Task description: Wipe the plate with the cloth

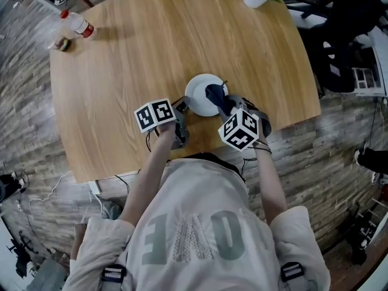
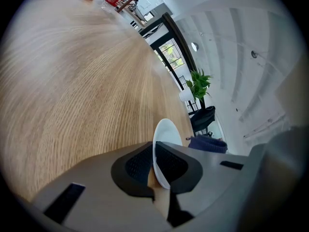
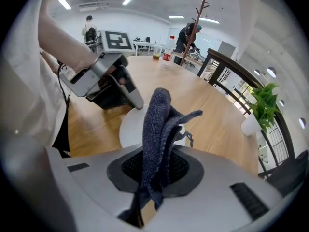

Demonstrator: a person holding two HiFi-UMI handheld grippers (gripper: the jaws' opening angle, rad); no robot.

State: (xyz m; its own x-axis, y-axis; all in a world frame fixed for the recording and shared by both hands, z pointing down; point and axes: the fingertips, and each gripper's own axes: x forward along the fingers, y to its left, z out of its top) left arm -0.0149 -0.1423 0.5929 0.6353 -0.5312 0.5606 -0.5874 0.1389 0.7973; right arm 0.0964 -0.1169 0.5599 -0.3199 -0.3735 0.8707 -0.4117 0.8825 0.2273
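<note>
Two narrow grips carry the risk: the left gripper [image 2: 155, 164] pinches only the rim of the plate [image 2: 166, 132] near the table [image 1: 151, 53] edge, so a hard wipe from the right gripper [image 3: 154, 170], clamped on the cloth [image 3: 157, 124], could twist it loose.

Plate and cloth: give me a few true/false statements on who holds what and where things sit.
1. The left gripper is clamped on the rim of the white plate. True.
2. The right gripper is empty. False: its jaws are shut on the dark blue cloth.
3. A bottle lies near the far left corner of the table. True.
4. The plate is at the table's far edge. False: it is by the near edge.
</note>
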